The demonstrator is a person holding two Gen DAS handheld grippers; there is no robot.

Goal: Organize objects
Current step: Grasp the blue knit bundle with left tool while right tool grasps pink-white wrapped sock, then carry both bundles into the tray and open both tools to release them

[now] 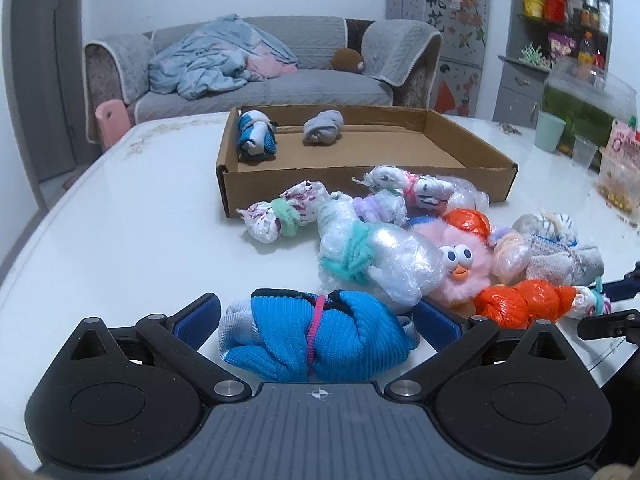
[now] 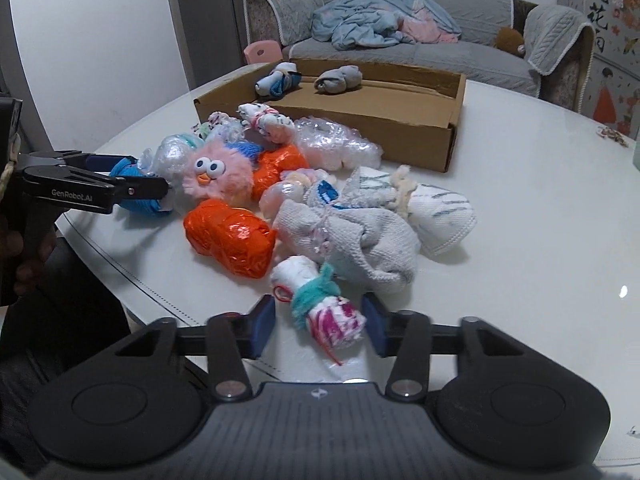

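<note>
Left wrist view, right gripper [image 1: 600, 300] cut off

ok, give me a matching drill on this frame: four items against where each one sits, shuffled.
1 blue sock bundle
2 grey sock roll
3 pink fuzzy toy
4 teal-tied white bundle

A in the cardboard box
B between the right tongs
C between the left tongs
D in the pile on the table

Pairs: 1-C, 2-A, 3-D, 4-B
</note>
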